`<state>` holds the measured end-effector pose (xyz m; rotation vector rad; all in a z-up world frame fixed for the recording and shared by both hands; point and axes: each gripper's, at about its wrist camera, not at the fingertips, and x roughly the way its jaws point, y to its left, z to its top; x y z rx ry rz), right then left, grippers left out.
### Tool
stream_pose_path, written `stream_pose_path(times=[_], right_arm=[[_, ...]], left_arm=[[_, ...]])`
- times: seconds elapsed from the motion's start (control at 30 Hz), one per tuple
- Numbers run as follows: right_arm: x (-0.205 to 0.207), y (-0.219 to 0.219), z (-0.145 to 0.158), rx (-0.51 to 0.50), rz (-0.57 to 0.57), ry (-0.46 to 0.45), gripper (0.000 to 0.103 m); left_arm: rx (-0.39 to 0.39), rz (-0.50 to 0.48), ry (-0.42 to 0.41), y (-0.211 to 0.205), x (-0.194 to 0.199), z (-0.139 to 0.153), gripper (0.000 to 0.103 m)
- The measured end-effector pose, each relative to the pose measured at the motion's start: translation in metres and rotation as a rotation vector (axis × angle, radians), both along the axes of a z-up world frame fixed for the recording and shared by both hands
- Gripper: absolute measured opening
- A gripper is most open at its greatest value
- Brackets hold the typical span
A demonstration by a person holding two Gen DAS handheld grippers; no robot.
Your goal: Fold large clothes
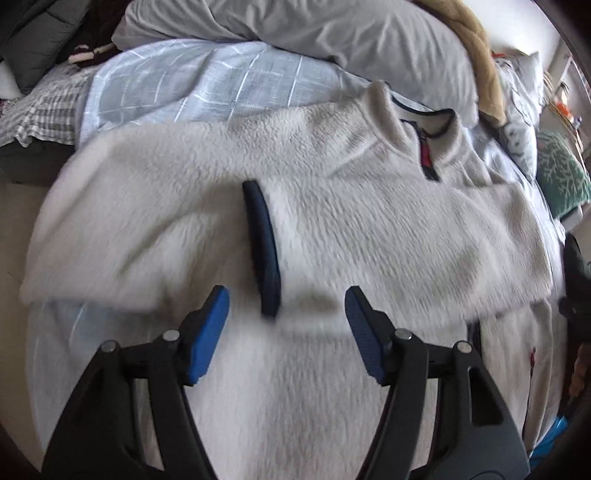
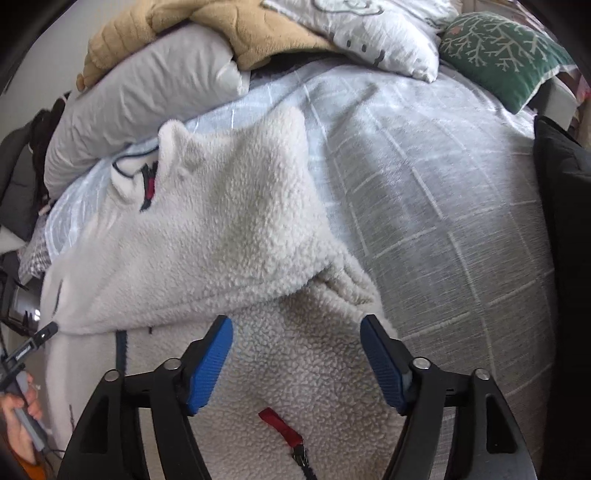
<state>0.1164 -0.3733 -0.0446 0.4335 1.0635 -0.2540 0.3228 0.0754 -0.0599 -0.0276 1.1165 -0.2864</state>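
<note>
A cream fleece pullover (image 1: pixel 332 229) lies on the bed with its sleeves folded across the body. Its collar with a dark zipper and red tab (image 1: pixel 424 144) points toward the pillows. A navy cuff (image 1: pixel 264 247) lies on the body just beyond my left gripper (image 1: pixel 286 321), which is open and empty above the fleece. In the right wrist view the pullover (image 2: pixel 229 236) has a folded sleeve over its lower part. My right gripper (image 2: pixel 297 347) is open and empty over the hem, near a red zipper pull (image 2: pixel 284 428).
The bed has a light blue checked cover (image 2: pixel 424 192). A grey pillow (image 1: pixel 314 33), a tan plush (image 2: pixel 221 22), a white printed pillow (image 2: pixel 388 33) and a green cushion (image 2: pixel 498 51) are piled at the head. A black object (image 2: pixel 565 258) stands at the right edge.
</note>
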Motion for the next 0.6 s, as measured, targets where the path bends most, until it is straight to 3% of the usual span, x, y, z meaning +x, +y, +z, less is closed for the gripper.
stream_pose_path(times=[0.13, 0.27, 0.47, 0.6], right_arm=[[0.001, -0.008, 0.012, -0.004, -0.021, -0.048, 0.08], [0.02, -0.032, 0.014, 0.061, -0.04, -0.076, 0.08], [0.089, -0.077, -0.003, 0.158, -0.059, -0.113, 0.08], [0.142, -0.093, -0.025, 0.212, -0.023, -0.087, 0.08]], left_arm=[[0.021, 0.056, 0.039, -0.006, 0.038, -0.024, 0.061], [0.002, 0.053, 0.019, -0.01, 0.048, -0.02, 0.013], [-0.059, 0.074, -0.062, -0.005, 0.038, -0.005, 0.012], [-0.047, 0.075, -0.121, -0.003, 0.029, 0.003, 0.011]])
